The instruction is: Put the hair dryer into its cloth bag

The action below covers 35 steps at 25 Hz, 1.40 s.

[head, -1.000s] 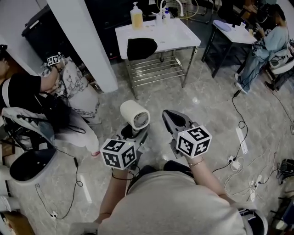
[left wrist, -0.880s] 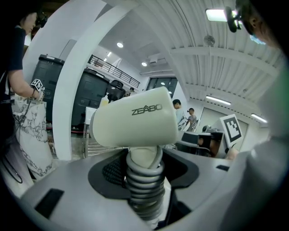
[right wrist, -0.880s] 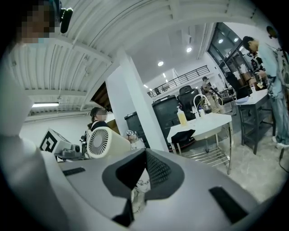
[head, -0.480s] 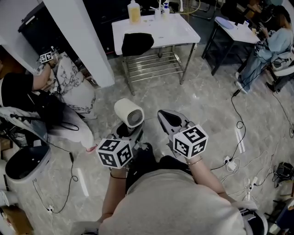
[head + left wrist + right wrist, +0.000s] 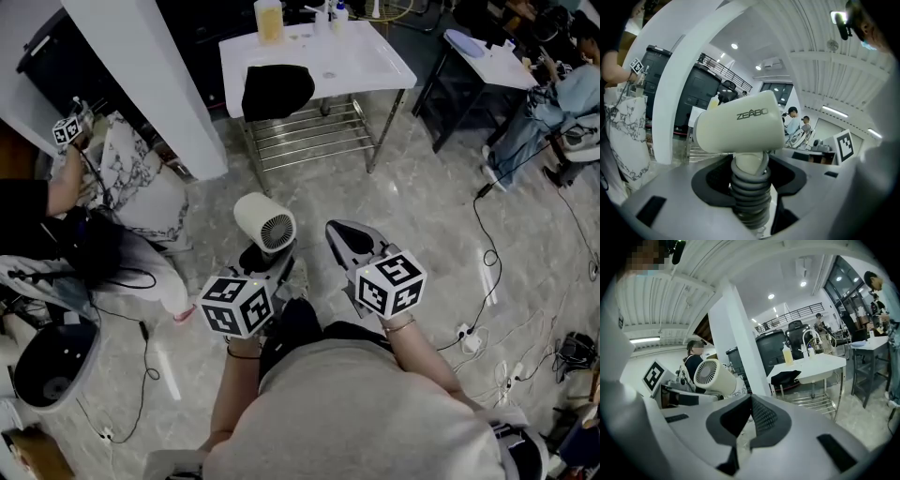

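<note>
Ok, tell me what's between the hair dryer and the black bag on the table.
Nothing visible: the left gripper holds the hair dryer, and only bare floor lies between it and the bag at the table's near edge.

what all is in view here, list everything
hair dryer: one, cream, centre, handle cord-wrapped
cloth bag: one, black, draped over table's front edge
table: one, white, ahead, wire shelf beneath
bottle: one, yellowish, table's back edge
pillar: one, white, left of table
cables: several, dark, floor at right
person: one, black top, far left
seated person: one, light blue, far right
left gripper: one, grey, shut on hair dryer
right gripper: one, grey, shut, empty
</note>
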{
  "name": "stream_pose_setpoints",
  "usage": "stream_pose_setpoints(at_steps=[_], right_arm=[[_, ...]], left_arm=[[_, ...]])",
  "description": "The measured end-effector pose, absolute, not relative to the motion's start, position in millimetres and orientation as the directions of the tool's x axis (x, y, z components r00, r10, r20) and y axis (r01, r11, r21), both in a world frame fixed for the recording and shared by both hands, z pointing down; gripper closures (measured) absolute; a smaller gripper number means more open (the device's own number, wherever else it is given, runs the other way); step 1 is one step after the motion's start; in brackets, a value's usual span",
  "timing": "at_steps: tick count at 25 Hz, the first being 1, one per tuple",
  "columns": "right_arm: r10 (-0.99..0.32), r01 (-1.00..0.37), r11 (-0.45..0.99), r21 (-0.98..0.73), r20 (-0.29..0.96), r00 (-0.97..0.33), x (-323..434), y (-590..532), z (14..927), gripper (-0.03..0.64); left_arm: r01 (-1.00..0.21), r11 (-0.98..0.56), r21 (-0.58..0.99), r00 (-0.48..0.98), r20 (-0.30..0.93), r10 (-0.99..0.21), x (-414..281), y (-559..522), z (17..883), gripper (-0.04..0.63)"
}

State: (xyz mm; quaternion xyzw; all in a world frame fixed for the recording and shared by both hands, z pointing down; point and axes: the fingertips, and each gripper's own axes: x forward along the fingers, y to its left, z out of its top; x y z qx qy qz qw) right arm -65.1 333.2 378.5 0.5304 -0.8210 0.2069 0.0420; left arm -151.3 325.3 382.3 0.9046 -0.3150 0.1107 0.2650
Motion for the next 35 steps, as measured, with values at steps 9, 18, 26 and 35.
stream_pose_setpoints(at_steps=[9, 18, 26, 35], right_arm=[[-0.87, -0.921, 0.291, -0.26, 0.329, -0.368, -45.1, 188.6, 383.6, 0.618], [-0.884, -0.934, 0.236, -0.267, 0.34, -0.32, -35.4, 91.0, 386.8, 0.618], [-0.867, -0.933, 0.214, -0.291, 0.383, -0.318, -31.0, 59.3, 404.1, 0.618], [-0.844, -0.927, 0.287, -0.24, 0.395, -0.364, -36.4, 9.1, 412.3, 0.618]], left_arm=[[-0.598, -0.687, 0.413, 0.8, 0.359, -0.481, -137.7, 184.8, 370.5, 0.376], [-0.554, -0.736, 0.389, 0.824, 0.387, -0.415, -125.0, 83.2, 373.5, 0.376], [-0.566, -0.705, 0.428, 0.815, 0.42, -0.399, -129.3, 56.1, 392.3, 0.376], [-0.59, -0.686, 0.426, 0.792, 0.472, -0.387, -133.9, 37.1, 412.8, 0.376]])
